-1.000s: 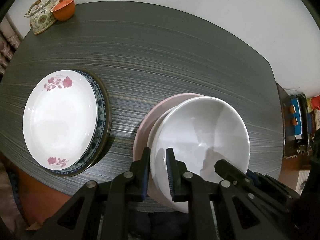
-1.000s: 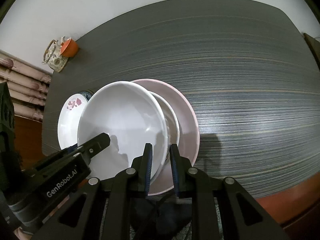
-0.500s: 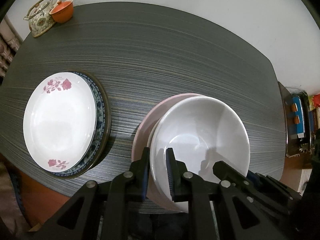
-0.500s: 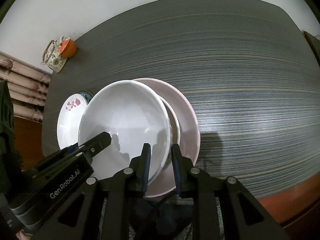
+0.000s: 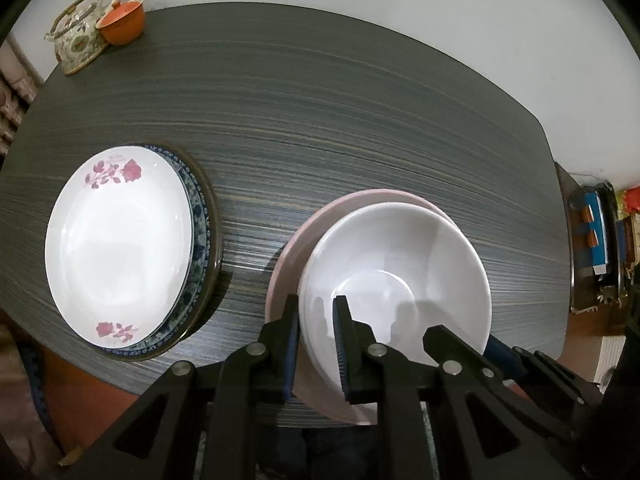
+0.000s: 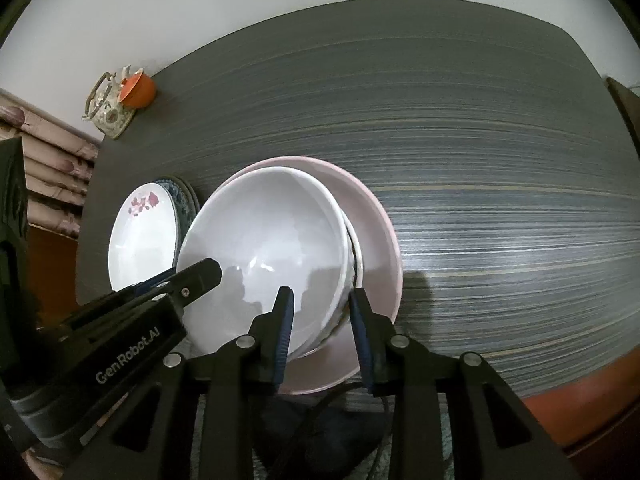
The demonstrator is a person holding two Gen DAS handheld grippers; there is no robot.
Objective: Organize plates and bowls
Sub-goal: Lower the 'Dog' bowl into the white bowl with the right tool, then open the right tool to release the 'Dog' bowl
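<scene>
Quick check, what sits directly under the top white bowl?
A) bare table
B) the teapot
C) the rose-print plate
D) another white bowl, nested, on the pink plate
D: in the right wrist view the top white bowl nests in a second white bowl, which rests on the pink plate.

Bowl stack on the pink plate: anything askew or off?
Slightly. The top white bowl sits off-centre in the bowl beneath, whose rim shows only on the right, and both crowd the near edge of the pink plate. Left gripper pinches the top bowl's rim; right gripper's jaws have just been opening around it. No chips or spills visible.
</scene>
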